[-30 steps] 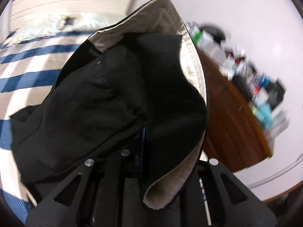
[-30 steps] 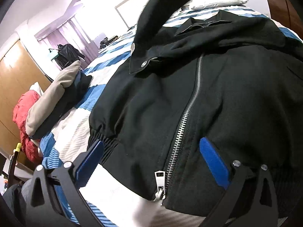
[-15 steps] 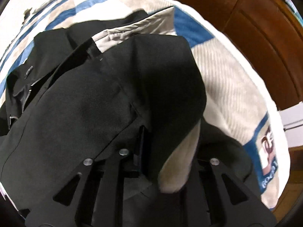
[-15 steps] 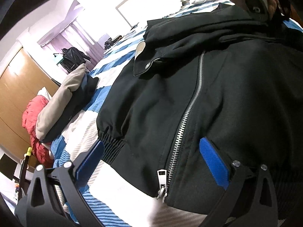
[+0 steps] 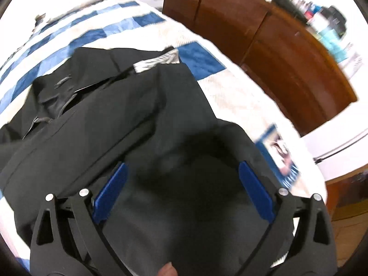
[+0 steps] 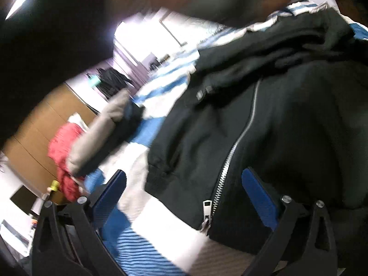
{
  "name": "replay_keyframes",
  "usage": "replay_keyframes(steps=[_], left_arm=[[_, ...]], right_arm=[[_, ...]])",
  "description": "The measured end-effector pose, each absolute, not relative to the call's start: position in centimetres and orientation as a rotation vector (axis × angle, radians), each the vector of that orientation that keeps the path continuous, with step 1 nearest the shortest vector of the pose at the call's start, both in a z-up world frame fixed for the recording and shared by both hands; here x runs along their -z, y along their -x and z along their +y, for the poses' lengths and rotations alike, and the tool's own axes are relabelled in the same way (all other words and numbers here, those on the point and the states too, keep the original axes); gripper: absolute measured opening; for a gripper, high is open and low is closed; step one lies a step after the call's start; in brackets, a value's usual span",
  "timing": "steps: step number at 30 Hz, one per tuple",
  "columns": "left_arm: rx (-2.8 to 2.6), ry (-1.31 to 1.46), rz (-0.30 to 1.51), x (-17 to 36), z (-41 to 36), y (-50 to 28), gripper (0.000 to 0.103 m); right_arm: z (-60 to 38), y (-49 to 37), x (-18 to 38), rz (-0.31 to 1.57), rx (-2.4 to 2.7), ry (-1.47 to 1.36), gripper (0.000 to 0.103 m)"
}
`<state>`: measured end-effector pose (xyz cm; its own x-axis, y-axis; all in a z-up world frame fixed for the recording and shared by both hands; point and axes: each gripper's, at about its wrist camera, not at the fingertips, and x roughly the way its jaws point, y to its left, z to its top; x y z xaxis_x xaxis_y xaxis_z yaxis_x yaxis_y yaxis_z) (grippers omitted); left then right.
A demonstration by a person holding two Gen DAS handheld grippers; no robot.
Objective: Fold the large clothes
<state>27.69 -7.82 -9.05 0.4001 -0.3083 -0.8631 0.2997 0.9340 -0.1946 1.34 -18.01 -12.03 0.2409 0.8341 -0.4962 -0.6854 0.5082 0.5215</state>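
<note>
1. Left wrist view: the left gripper (image 5: 181, 188) has its blue-padded fingers (image 5: 110, 192) spread wide apart with nothing pinched between them; the black fabric jacket (image 5: 119, 119) lies spread on the blue-and-white checked bedspread (image 5: 115, 26) directly under and ahead of the gripper
2. A strip of pale beige lining (image 5: 158, 61) shows at the jacket's far edge; beyond the jacket, past the bed's edge, stands a reddish-brown wooden cabinet (image 5: 276, 53) with blurred clutter on top
3. Right wrist view: the right gripper (image 6: 184, 195) is also open, fingers well apart, hovering at the jacket's (image 6: 287, 126) hem, where the silver metal zipper (image 6: 232, 156) runs up the front and its pull hangs between the fingers
4. Beside the jacket, on the bedspread (image 6: 161, 230), sits a grey-and-dark pile of folded clothes (image 6: 103, 133), with a red garment (image 6: 62, 156) just behind it; the frame is motion-blurred, and something dark and out of focus covers its top
</note>
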Motion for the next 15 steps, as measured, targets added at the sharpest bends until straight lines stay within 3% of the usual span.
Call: replay_keyframes(steps=[3, 7, 15], left_arm=[[0.378, 0.060, 1.047, 7.7, -4.4, -23.1, 0.095], [0.254, 0.122, 1.031, 9.9, 0.6, -16.4, 0.096], [0.227, 0.174, 1.012, 17.2, 1.3, -5.3, 0.096]], right_arm=[[-22.1, -1.8, 9.7, 0.720, -1.059, -0.310, 0.098], [-26.9, -4.9, 7.6, 0.680, -0.924, -0.421, 0.098], [-24.5, -16.9, 5.9, 0.809, -0.786, -0.259, 0.098]])
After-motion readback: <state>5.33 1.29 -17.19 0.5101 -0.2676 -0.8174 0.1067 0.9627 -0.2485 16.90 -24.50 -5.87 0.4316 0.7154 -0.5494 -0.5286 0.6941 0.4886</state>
